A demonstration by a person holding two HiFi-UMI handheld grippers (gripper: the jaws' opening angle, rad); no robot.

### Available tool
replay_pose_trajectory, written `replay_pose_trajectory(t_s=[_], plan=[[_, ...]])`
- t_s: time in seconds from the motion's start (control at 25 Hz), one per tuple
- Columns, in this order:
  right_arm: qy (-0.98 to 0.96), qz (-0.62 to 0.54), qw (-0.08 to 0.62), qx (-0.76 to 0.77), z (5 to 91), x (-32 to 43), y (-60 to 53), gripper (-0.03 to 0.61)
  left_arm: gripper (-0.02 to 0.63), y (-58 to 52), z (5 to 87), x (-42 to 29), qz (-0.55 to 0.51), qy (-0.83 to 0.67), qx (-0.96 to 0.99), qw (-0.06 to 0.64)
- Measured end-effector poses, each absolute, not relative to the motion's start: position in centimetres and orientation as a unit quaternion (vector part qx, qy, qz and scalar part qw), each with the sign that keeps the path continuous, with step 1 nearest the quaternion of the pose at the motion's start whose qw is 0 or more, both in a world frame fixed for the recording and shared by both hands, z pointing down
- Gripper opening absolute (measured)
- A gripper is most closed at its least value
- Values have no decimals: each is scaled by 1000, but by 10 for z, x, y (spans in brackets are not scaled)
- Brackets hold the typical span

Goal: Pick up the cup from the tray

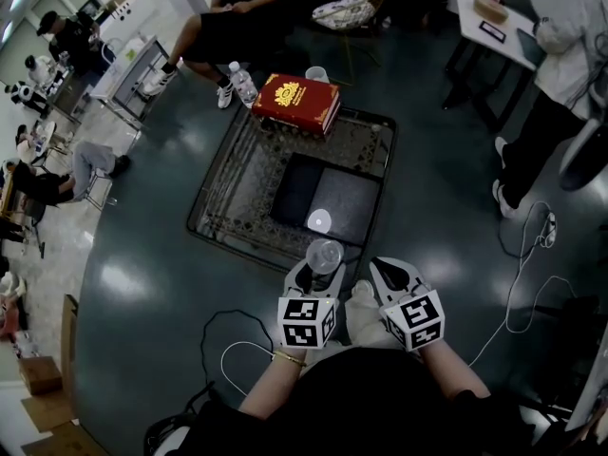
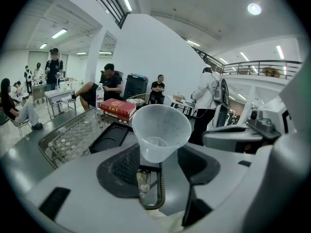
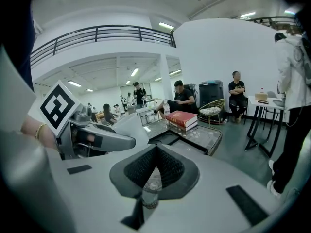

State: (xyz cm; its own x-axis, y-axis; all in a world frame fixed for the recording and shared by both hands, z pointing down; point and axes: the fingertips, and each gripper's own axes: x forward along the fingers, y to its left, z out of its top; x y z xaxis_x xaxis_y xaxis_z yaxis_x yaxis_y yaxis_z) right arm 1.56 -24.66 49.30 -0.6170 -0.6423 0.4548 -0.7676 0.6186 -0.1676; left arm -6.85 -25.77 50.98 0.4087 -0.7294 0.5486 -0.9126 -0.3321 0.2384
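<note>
A clear plastic cup (image 1: 324, 255) is held upright, lifted above the near edge of the glass table (image 1: 237, 174). My left gripper (image 1: 321, 272) is shut on its lower part. In the left gripper view the cup (image 2: 161, 130) stands between the two dark pads (image 2: 125, 166), mouth up and empty. The dark tray (image 1: 353, 209) lies just beyond it on the table. A second small pale round thing (image 1: 319, 220), perhaps another cup, sits at the tray's near edge. My right gripper (image 1: 378, 272) hangs beside the left one, shut, with its pads (image 3: 167, 166) together on nothing.
A red book (image 1: 296, 102) lies on the table's far edge, with a water bottle (image 1: 243, 83) and a small cup (image 1: 316, 74) behind it. Several people sit or stand around. Cables (image 1: 518, 283) trail over the floor at the right.
</note>
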Motion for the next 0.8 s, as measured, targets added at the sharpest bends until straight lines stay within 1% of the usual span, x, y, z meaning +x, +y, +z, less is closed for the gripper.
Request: replay_pose_trajectory(t_s=[0.8], plan=[[-883,170,181,399,490,16,-246,11,248,-262,502,-67,171,-516,801,250]])
